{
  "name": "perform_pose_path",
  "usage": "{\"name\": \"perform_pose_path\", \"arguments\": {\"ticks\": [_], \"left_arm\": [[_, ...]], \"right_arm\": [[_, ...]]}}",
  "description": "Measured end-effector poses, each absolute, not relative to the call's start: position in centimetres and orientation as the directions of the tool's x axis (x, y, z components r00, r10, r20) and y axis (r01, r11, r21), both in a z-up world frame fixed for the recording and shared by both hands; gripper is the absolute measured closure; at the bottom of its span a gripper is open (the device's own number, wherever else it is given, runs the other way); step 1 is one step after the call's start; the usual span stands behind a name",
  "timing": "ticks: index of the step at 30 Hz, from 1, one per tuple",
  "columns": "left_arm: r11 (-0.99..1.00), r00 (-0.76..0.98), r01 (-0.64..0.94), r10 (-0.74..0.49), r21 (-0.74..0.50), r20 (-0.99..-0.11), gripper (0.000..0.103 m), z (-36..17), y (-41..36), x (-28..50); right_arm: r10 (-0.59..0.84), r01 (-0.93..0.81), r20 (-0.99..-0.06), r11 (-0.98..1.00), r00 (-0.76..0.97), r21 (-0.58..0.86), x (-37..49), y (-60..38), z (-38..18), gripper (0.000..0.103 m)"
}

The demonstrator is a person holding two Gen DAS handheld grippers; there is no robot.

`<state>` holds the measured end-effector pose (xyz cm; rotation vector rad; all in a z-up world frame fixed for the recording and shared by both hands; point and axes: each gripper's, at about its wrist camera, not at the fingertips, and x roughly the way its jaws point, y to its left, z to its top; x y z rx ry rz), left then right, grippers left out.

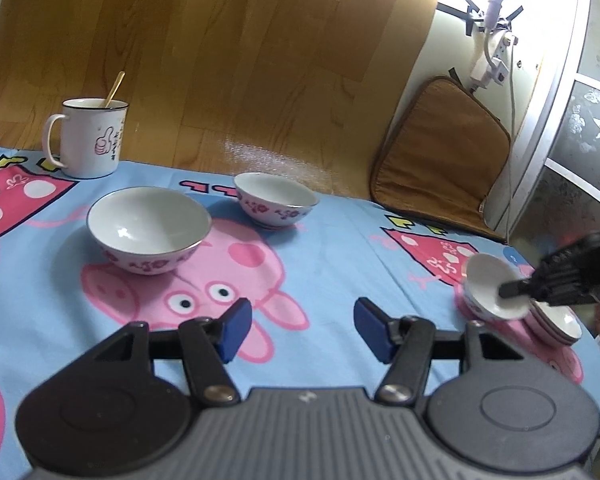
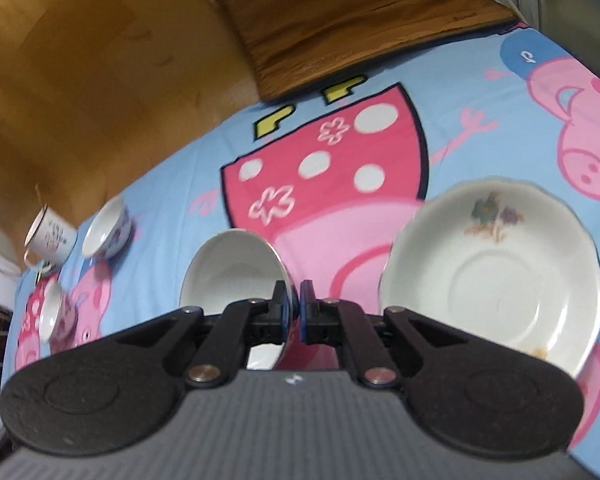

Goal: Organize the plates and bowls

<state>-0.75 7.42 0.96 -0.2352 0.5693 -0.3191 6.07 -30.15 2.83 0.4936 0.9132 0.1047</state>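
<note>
Cartoon-print tabletop (image 1: pixel 332 248): right gripper (image 2: pixel 296 308) jaws clamp small bowl (image 2: pixel 232 272) rim; left gripper (image 1: pixel 300 328) jaws wide, empty. Keep bowl level, lower slowly beside plate stack (image 2: pixel 496 280), lower right of frame.

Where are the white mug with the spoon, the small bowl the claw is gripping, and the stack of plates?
White ceramic mug (image 1: pixel 90 140): left wrist view, its outer wall.
Small white gripped bowl (image 2: pixel 230 270): right wrist view, its inner surface.
Stack of white plates (image 2: pixel 500 280): right wrist view, the top plate's centre.
</note>
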Motion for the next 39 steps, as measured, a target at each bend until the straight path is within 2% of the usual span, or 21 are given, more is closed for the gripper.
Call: {"name": "perform_pose_path", "arguments": {"ticks": [6,8,9,10,12,16,21,28,33,35,39], "left_arm": [[0.928,0.792,0.250,-0.359,-0.275,-0.494,0.046,1.5,5.9,-1.2],[0.929,0.787,0.255,-0.361,-0.269,-0.500,0.046,1.5,5.4,-1.3],[0.929,0.783,0.258,-0.362,-0.266,-0.505,0.045,1.4,5.2,-1.3],[0.929,0.780,0.261,-0.363,-0.262,-0.509,0.045,1.3,4.9,-1.2],[0.929,0.775,0.267,-0.364,-0.255,-0.516,0.045,1.2,4.6,-1.2],[0.933,0.765,0.270,-0.358,-0.238,-0.535,0.046,0.9,4.0,-1.1],[0.941,0.759,0.262,-0.339,-0.217,-0.556,0.045,0.6,3.6,-1.1],[0.942,0.763,0.271,-0.337,-0.201,-0.552,0.047,0.7,4.0,-1.4],[0.947,0.781,0.243,-0.320,-0.212,-0.536,0.047,1.7,6.1,-0.3],[0.943,0.781,0.239,-0.328,-0.231,-0.531,0.048,2.4,7.0,0.4],[0.923,0.770,0.261,-0.375,-0.282,-0.516,0.048,4.3,8.3,2.7]], "right_arm": [[0.288,0.114,-0.734,0.889,0.615,0.444,8.5,-29.9,2.7,0.095],[0.256,0.106,-0.742,0.909,0.620,0.403,8.8,-29.7,2.7,0.091],[0.234,0.107,-0.740,0.918,0.631,0.382,8.6,-29.5,2.9,0.087],[0.223,0.103,-0.734,0.923,0.642,0.371,8.5,-29.6,3.0,0.073],[0.189,0.100,-0.702,0.932,0.686,0.349,7.4,-29.6,3.7,0.057],[0.150,0.082,-0.620,0.941,0.770,0.329,4.6,-29.7,5.4,0.057],[0.220,-0.036,-0.563,0.947,0.796,0.319,1.3,-27.7,7.3,0.057],[0.388,-0.246,-0.615,0.920,0.686,0.306,0.3,-20.8,6.0,0.061],[0.482,-0.312,-0.661,0.876,0.576,0.367,1.2,-16.2,4.5,0.064],[0.506,-0.330,-0.654,0.863,0.562,0.383,1.4,-15.0,4.6,0.064],[0.483,-0.356,-0.616,0.876,0.622,0.327,1.6,-13.7,6.4,0.064]]}}
